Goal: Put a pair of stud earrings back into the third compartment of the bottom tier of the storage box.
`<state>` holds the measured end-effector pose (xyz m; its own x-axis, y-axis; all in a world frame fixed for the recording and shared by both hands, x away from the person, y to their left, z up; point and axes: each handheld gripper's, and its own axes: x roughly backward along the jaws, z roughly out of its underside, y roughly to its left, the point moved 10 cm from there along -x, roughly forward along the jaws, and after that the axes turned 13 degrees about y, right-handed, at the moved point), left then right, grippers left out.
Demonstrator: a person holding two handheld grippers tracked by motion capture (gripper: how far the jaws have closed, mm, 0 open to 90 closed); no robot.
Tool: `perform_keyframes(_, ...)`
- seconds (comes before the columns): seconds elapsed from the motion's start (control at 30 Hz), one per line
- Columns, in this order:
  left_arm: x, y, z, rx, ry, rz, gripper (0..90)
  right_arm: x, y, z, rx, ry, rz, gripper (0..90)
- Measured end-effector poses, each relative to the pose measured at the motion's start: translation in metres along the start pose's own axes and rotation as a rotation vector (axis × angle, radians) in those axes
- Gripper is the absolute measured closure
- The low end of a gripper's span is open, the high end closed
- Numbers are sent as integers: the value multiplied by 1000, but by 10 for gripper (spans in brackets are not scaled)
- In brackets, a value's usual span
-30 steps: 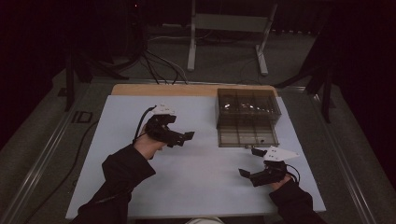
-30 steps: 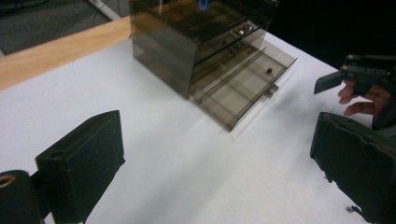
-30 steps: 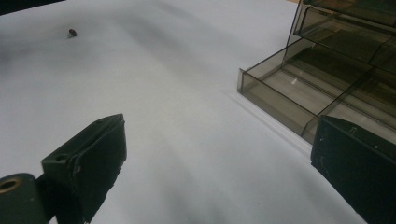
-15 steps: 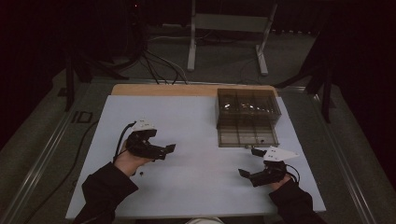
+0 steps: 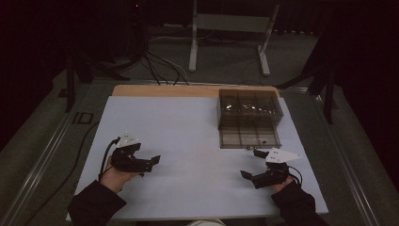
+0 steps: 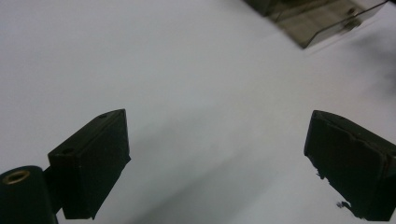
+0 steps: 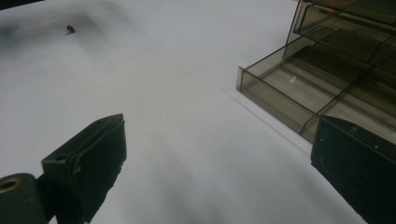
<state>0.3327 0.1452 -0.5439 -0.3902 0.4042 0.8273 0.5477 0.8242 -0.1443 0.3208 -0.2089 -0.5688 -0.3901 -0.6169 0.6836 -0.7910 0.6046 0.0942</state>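
A smoked clear plastic drawer box [image 5: 250, 107] stands at the back right of the white table sheet [image 5: 188, 127], with its lower drawer [image 5: 249, 136] pulled out toward me. My left gripper [image 5: 149, 163] rests at the front left, open, with nothing between its jaws [image 6: 217, 140]. At the front right my right gripper [image 5: 252, 164] is open just in front of the drawer. In the right gripper view [image 7: 219, 149] the drawer's divided compartments [image 7: 299, 88] lie ahead to the right and look bare.
A small dark speck [image 7: 70, 29] lies on the sheet far ahead in the right gripper view. A wooden strip [image 5: 164, 90] edges the table's back. Cables [image 5: 160, 66] and a metal stand [image 5: 226, 28] sit on the floor behind.
My left gripper has drawn back from the middle of the table to the front left, still open. The right gripper has stayed put.
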Motion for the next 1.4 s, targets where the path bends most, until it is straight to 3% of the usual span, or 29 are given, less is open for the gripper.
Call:
perform_keyframes(0.07, -1, 1, 7, 6, 6, 2, 99, 0, 0, 0, 0, -1, 0, 35)
perform_keyframes(0.13, -1, 5, 14, 9, 15, -23, 162, 0, 0, 0, 0, 0, 1, 35)
perform_keyframes(0.4, -2, 8, 37, 13, 57, -58, 179, 1, -1, 0, 1, 0, 2, 36)
perform_keyframes(0.5, -3, 8, 45, 35, 54, -55, 282, 1, -1, 0, 0, -1, 3, 36)
perform_keyframes(0.7, -7, 7, 59, 49, 90, -56, 390, 0, -1, 1, 0, 3, 5, 35)
perform_keyframes(1.13, -21, 7, 70, 9, 161, -64, 617, -1, -1, 2, 4, 10, 9, 36)
perform_keyframes(1.23, -24, 5, 70, -2, 167, -45, 673, 0, -1, 2, 3, 9, 9, 36)
perform_keyframes(1.4, -25, 6, 70, -17, 168, -53, 744, -1, -2, 2, 1, 10, 9, 36)
